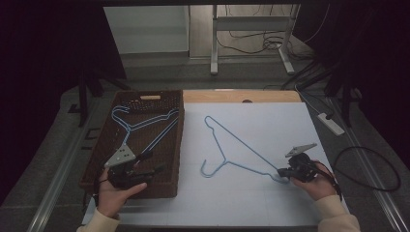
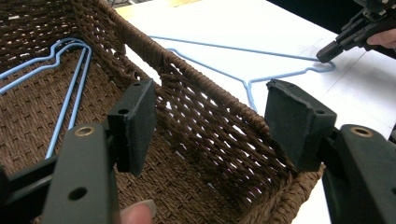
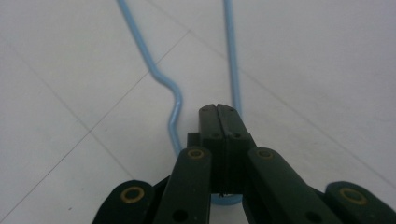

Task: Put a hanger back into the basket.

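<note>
A blue wire hanger (image 1: pixel 232 140) (image 2: pixel 243 49) (image 3: pixel 173 88) lies flat on the white tabletop (image 1: pixel 270 121), hook toward the basket. My right gripper (image 1: pixel 281 171) (image 2: pixel 327 55) (image 3: pixel 219 109) is shut on the hanger's right end loop, low on the table; the wire runs in under the closed jaws. My left gripper (image 1: pixel 152 163) (image 2: pixel 210 107) stands open over the near right corner of the brown wicker basket (image 1: pixel 180 145) (image 2: pixel 187 74), with nothing between its pads. More blue hangers (image 1: pixel 145 123) (image 2: pixel 70 79) lie inside the basket.
A wood strip (image 1: pixel 241 95) borders the white top at the back. On the floor to the right lie a power strip (image 1: pixel 331 123) and a looped black cable (image 1: pixel 372 169). A desk's metal legs (image 1: pixel 213 43) stand beyond the table.
</note>
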A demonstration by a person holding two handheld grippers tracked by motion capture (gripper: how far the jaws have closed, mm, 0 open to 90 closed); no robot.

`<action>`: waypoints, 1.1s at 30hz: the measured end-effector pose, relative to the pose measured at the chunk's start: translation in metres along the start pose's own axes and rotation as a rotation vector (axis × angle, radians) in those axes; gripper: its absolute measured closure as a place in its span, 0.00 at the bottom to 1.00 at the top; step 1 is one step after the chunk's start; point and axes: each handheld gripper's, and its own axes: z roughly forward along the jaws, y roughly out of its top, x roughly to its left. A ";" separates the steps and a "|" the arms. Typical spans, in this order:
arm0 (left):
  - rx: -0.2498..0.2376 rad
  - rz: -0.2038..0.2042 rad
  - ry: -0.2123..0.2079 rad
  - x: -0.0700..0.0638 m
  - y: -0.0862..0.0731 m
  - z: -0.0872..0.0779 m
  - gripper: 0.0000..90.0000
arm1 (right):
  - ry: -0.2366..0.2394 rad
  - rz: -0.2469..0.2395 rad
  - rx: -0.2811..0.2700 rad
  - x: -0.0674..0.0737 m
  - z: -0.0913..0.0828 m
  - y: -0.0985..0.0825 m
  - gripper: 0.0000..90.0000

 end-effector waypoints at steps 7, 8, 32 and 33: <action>0.005 0.000 -0.003 0.000 -0.001 0.001 0.39 | 0.044 0.003 0.029 0.008 0.001 -0.006 1.00; 0.006 -0.001 -0.003 0.000 -0.001 0.002 0.39 | 0.056 0.010 0.031 0.008 0.001 -0.008 1.00; 0.013 -0.001 -0.009 0.000 -0.001 0.004 0.39 | 0.342 -0.130 0.015 0.115 0.020 -0.015 1.00; 0.013 -0.001 -0.010 0.000 -0.001 0.004 0.39 | 0.348 -0.130 0.013 0.117 0.022 -0.013 1.00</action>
